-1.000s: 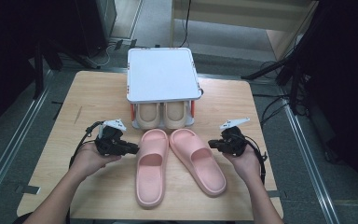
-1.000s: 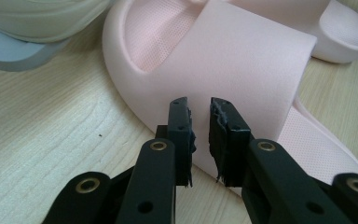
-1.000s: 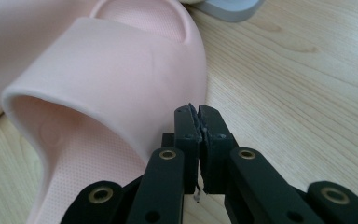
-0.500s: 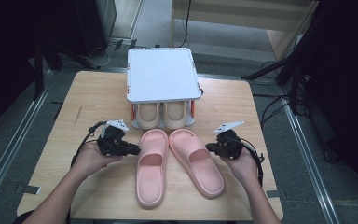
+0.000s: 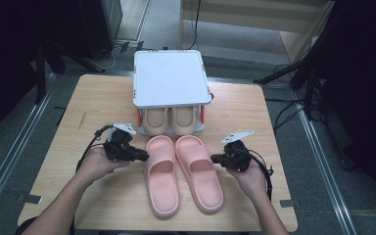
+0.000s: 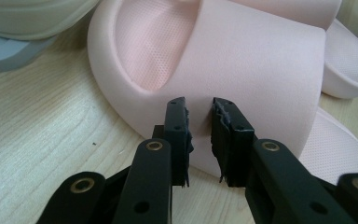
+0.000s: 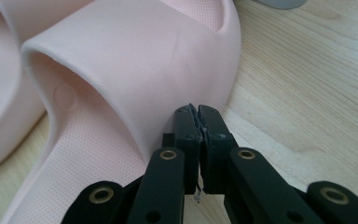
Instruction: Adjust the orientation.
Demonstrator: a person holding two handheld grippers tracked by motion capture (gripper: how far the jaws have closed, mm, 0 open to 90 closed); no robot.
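Observation:
Two pink slippers lie side by side at the table's middle, the left slipper [image 5: 162, 175] and the right slipper [image 5: 199, 172], toes pointing away. My left gripper [image 5: 142, 157] is at the left slipper's outer side by its strap [image 6: 242, 60]; its jaws stand a narrow gap apart with nothing between them [image 6: 199, 105]. Against the outer edge of the right slipper's strap [image 7: 121, 60] is my right gripper [image 5: 215, 158], its jaws pressed together with nothing between them [image 7: 197, 109].
A small shoe rack with a white top [image 5: 170, 78] stands at the table's back middle. A pair of beige slippers [image 5: 169, 120] sits on its lower shelf, just beyond the pink toes. Bare wood [image 5: 93, 98] lies left and right of the rack.
My right gripper has moved left and nearer, up to the right slipper's side. The left gripper has edged right toward the left slipper. The slippers have not moved.

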